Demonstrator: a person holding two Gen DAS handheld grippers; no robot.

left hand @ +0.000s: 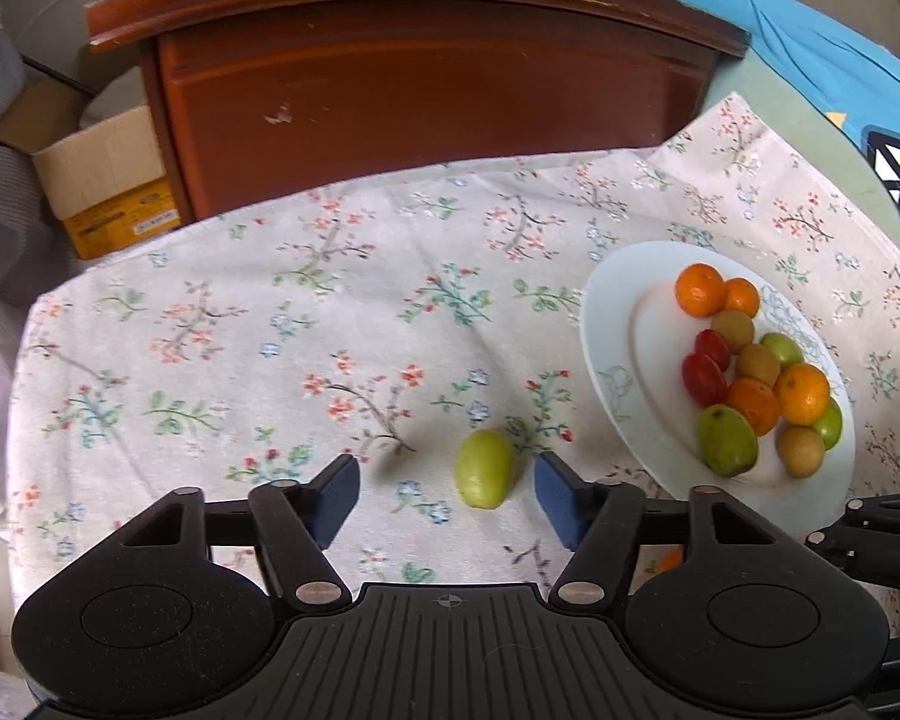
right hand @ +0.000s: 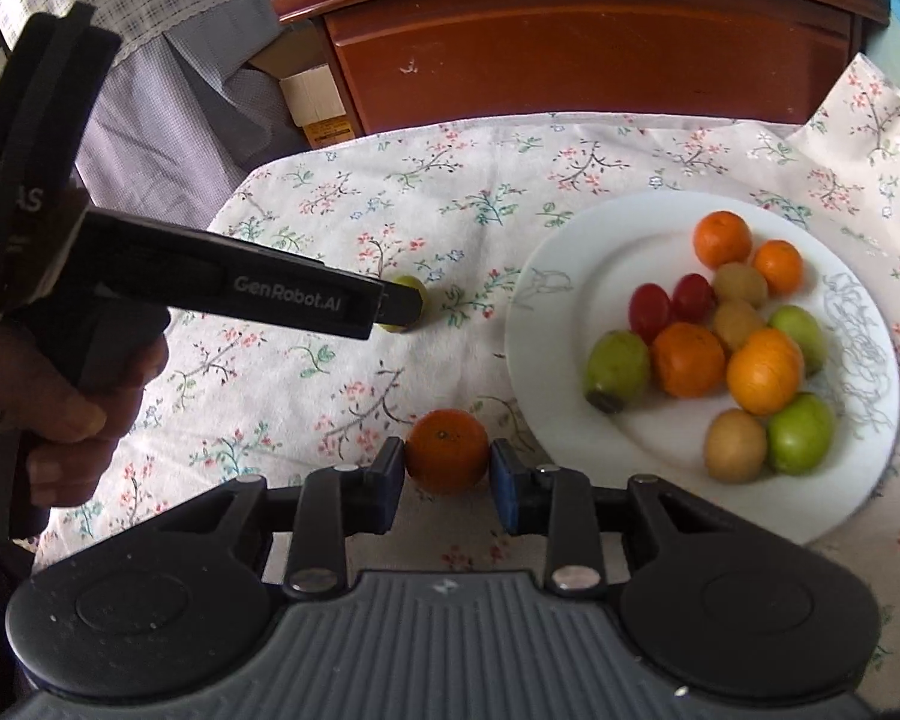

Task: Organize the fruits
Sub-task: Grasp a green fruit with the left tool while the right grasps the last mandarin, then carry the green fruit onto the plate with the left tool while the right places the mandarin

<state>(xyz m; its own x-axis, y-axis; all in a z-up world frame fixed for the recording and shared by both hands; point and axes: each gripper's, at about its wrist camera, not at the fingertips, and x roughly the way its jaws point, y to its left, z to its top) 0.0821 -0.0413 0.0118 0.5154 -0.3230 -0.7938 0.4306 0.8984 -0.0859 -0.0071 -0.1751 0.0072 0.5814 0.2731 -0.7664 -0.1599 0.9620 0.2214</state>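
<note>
The left gripper [left hand: 447,495] is spread wide around a green fruit [left hand: 485,468] lying on the floral cloth [left hand: 210,360], its pads not touching it. The right gripper [right hand: 447,471] pinches an orange [right hand: 447,450] just left of the white plate [right hand: 546,324], which holds oranges, green, brown and red fruits

A plate [left hand: 618,324] of fruit sits right of a lone fruit [left hand: 485,477] on the tablecloth [left hand: 210,360].
</note>
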